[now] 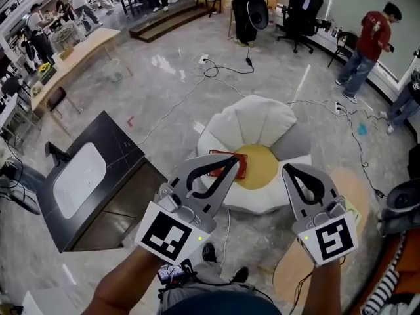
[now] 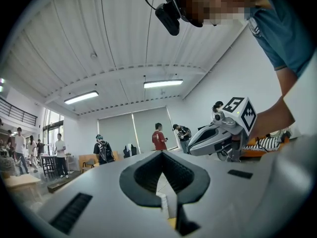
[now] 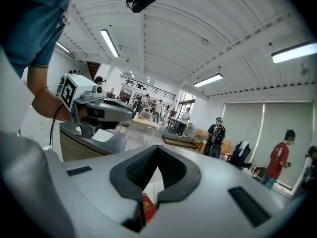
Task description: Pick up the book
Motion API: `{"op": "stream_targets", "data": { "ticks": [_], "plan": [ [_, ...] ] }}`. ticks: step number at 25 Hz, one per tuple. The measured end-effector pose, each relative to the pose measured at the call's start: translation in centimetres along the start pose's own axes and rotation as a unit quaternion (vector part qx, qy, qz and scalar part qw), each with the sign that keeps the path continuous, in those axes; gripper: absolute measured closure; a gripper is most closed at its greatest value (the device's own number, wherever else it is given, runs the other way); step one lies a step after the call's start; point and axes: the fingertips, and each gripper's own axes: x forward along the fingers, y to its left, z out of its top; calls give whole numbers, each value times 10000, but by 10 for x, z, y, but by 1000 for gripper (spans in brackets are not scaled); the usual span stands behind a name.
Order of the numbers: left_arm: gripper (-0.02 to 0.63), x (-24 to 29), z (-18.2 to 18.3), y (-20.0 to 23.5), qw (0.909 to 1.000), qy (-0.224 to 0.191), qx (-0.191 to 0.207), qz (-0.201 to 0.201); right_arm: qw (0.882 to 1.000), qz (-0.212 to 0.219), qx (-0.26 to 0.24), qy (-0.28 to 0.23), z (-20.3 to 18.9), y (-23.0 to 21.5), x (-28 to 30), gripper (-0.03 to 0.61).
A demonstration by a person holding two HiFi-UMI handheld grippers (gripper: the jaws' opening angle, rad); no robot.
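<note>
A red book [image 1: 226, 165] lies flat on the left side of a white flower-shaped cushion seat [image 1: 259, 126] with a yellow centre [image 1: 261, 166]. My left gripper [image 1: 233, 160] is shut and empty, its tips over the book's right edge in the head view. My right gripper [image 1: 287, 168] is shut and empty too, to the right of the yellow centre. Under the shut jaws in the right gripper view [image 3: 157, 148], a strip of the red book [image 3: 147, 206] shows. The left gripper view [image 2: 161, 153] looks level across the room, with the right gripper [image 2: 190, 146] beside it.
A dark counter [image 1: 125, 149] with a white inset stands to the left. A round wooden table [image 1: 357, 189] is at the right. Cables [image 1: 216, 71] trail over the floor behind the seat. People [image 1: 367, 48] and an office chair [image 1: 302, 15] are farther back.
</note>
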Motion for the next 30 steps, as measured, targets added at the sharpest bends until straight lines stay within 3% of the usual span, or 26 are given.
{"op": "stream_targets", "data": {
  "ticks": [14, 22, 30],
  "plan": [
    [611, 0, -25, 68, 9998, -132, -59, -113, 9999, -137, -43, 66, 10, 5, 71, 566],
    [611, 20, -32, 72, 9999, -47, -34, -91, 9999, -85, 35, 44, 0, -13, 81, 566],
    [611, 68, -29, 69, 9998, 170, 78, 111, 9997, 208, 91, -93, -20, -59, 87, 566]
  ]
}}
